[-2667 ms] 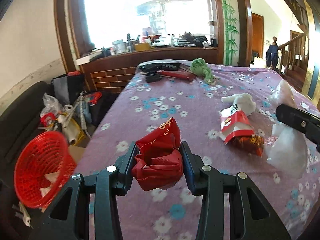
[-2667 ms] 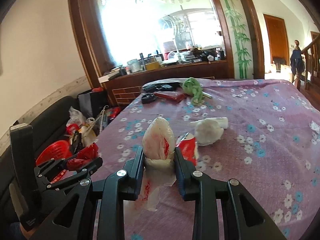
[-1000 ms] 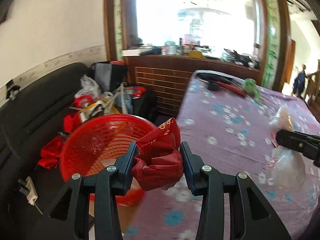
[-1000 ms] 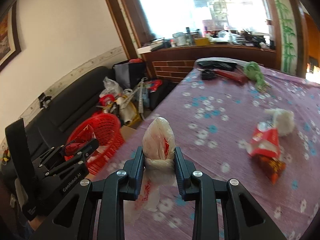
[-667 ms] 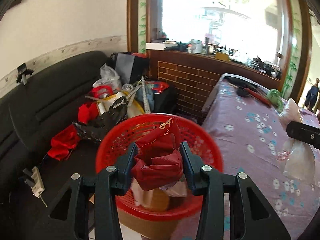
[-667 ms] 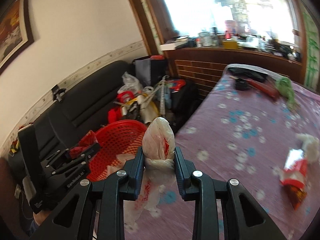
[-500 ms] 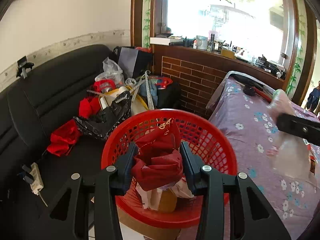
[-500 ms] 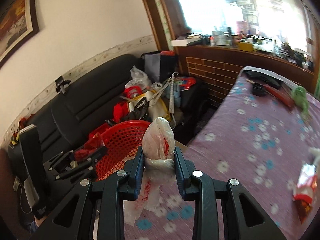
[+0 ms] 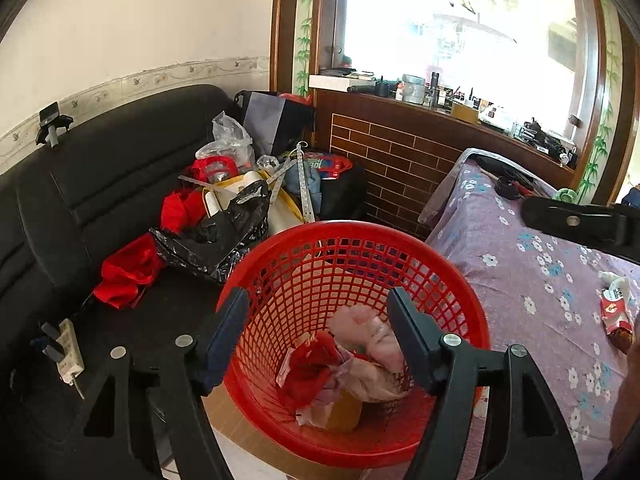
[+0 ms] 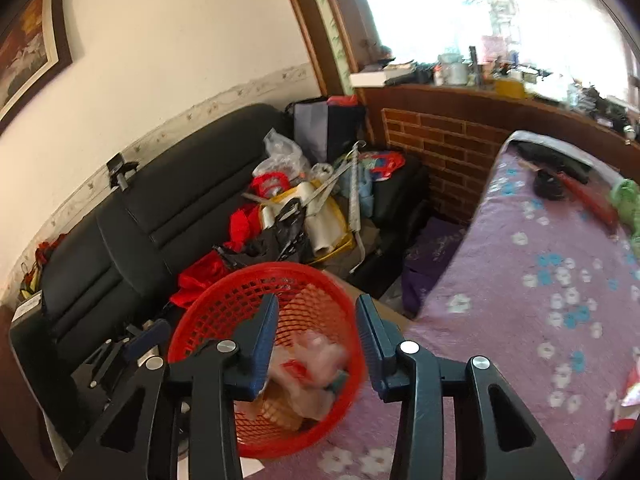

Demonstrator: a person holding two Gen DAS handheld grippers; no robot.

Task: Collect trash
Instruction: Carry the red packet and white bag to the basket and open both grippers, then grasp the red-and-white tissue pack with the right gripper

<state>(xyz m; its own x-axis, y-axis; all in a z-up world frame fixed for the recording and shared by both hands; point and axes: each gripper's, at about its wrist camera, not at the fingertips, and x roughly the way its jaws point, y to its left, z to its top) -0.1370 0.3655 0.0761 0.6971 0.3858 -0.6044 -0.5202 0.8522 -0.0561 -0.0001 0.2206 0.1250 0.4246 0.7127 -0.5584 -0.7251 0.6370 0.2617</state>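
Observation:
A red mesh basket (image 9: 360,232) stands beside the purple flowered table (image 9: 540,280). My left gripper (image 9: 316,320) hangs over it, jaws opening, nothing between them. The crumpled red wrapper (image 9: 312,368) lies inside the basket beside a whitish plastic bag (image 9: 368,332). In the right wrist view my right gripper (image 10: 316,336) is above the same basket (image 10: 256,276), jaws opening and empty, with the plastic bag (image 10: 316,360) blurred below them. A red and white snack packet (image 9: 616,312) lies on the table.
A black sofa (image 9: 100,184) left of the basket carries a black bag (image 9: 216,240), red cloth (image 9: 124,272) and other clutter. A power strip (image 9: 68,344) lies near its front. A brick-faced counter (image 9: 392,160) stands behind. Green cloth (image 10: 624,200) and dark tools lie at the table's far end.
Both grippers swung left from the table to over the basket. Their jaws opened; the red wrapper and the plastic bag left them and now lie in the basket.

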